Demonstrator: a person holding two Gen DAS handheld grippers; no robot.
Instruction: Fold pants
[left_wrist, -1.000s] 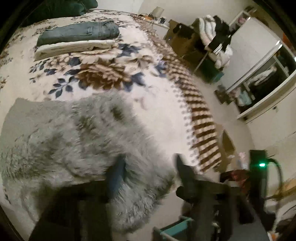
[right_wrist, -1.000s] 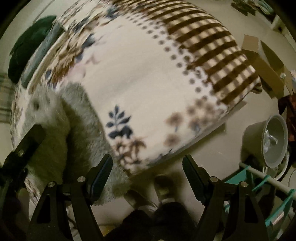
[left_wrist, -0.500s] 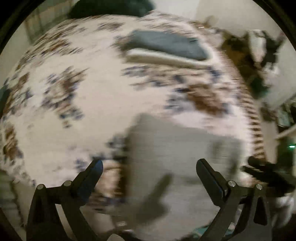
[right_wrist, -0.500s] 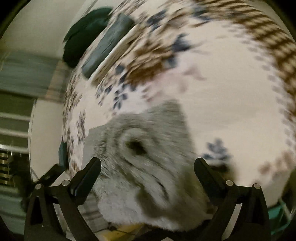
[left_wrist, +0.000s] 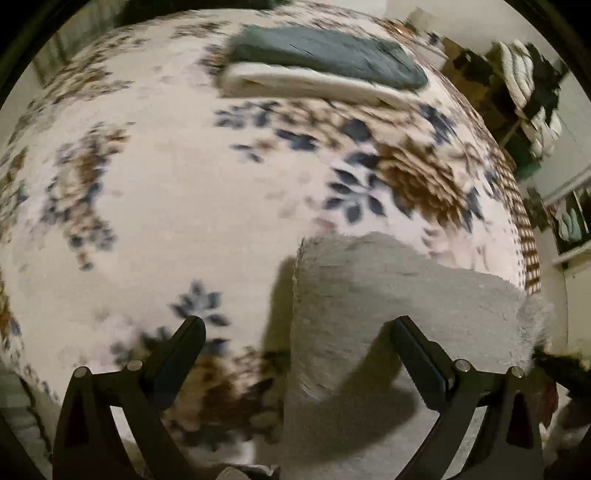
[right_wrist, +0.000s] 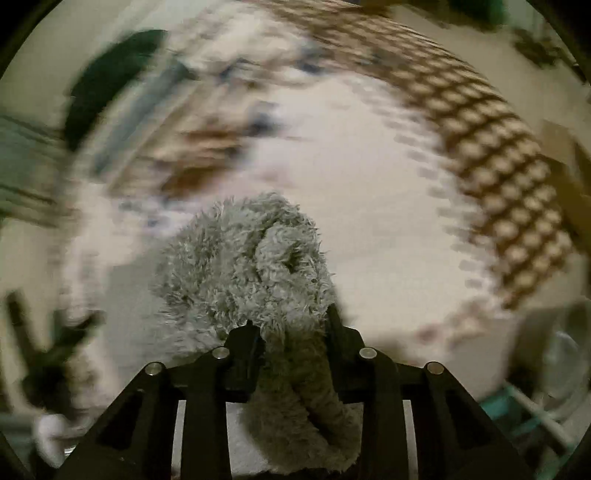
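Grey fuzzy pants (right_wrist: 255, 266) btwn right gripper (right_wrist: 291, 332) jaws

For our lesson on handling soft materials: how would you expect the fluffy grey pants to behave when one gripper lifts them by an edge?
The grey pants will probably be floppy: they bunch and curl where the right gripper pinches them. Their thick pile suggests good grip, so slipping seems unlikely. The unheld part lies on the bedspread and would likely sag and drag.

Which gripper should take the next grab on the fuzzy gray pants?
Left. The left gripper hangs open over the fuzzy gray pants, free to grasp. The right gripper is already clamped on a bunch of them.
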